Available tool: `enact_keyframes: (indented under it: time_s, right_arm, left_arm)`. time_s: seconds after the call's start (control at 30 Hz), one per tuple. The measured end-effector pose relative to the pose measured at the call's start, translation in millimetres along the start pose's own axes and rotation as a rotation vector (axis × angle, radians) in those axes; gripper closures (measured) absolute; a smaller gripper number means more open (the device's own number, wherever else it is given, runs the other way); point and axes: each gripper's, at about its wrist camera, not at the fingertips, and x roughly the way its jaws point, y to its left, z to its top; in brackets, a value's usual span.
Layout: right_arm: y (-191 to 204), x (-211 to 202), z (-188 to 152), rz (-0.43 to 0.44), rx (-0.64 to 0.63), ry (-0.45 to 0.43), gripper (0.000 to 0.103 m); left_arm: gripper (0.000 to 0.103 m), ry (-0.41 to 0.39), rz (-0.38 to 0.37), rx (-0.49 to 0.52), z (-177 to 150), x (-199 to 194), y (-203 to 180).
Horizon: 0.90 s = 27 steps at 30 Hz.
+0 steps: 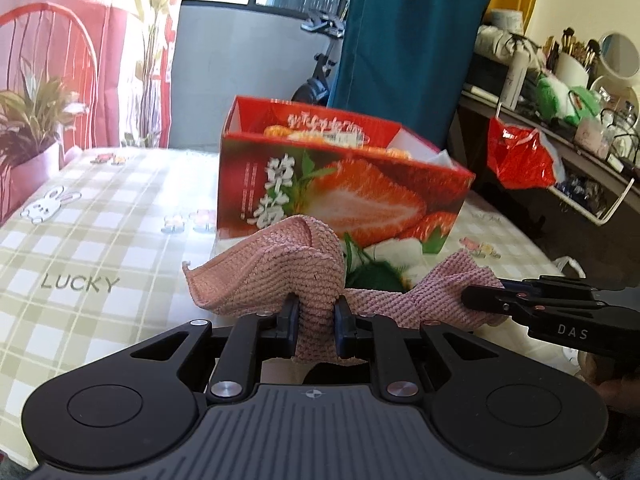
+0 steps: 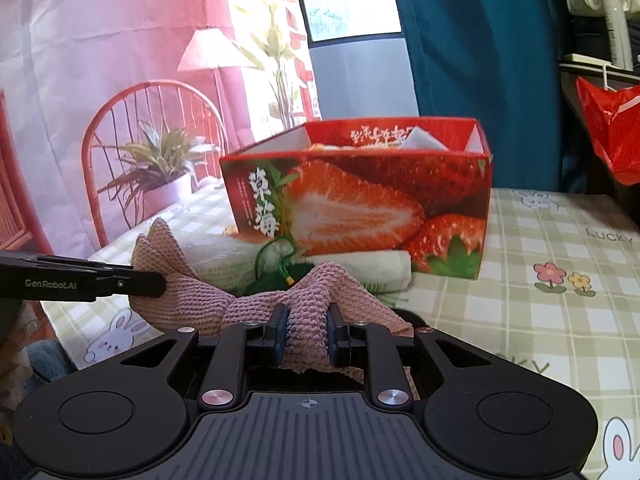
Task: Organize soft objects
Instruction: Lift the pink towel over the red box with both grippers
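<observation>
- Left gripper (image 1: 316,312): jaws were closed to a narrow gap on a bunched fold of the pink knitted cloth (image 1: 272,268), both pads pressing into the fabric; a short tail of cloth hung below the pads.
- Right gripper (image 2: 307,328): jaws were likewise drawn in on a pinched fold of the same cloth, pads in contact on both sides. In the left wrist view it entered from the right edge, its tip against the cloth's far end.
- Pink knitted cloth: it was held between the two grippers, its long axis running from one gripper to the other, roughly parallel to the near face of the box. The span between the grips sagged in loose folds, and free corners stood up past each grip.
- Strawberry-printed box (image 1: 344,184): it stood open-topped on the table just behind the cloth, with orange and white items partly visible inside.
- Rolled white cloth (image 2: 360,268): it lay at the foot of the box, behind the pink cloth.
- Checked tablecloth (image 1: 92,248): green-and-white with rabbit and flower prints, it covered the table under everything.
</observation>
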Motion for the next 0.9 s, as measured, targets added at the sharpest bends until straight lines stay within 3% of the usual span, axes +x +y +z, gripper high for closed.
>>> enact_keyframes:
  time_s: [0.17, 0.43, 0.9]
  right_arm:
    - [2, -6, 5, 0.000, -0.008, -0.035, 0.085]
    - [-1, -6, -2, -0.006, 0.019, -0.019, 0.085]
    - [3, -13, 10, 0.000, -0.006, -0.076, 0.085]
  left_arm:
    - [0.085, -0.014, -0.007, 0.011, 0, -2, -4]
    - [0.085, -0.004, -0.012, 0.008, -3, 0, -5]
    - [0.085, -0.080, -0.011, 0.014, 8, -13, -3]
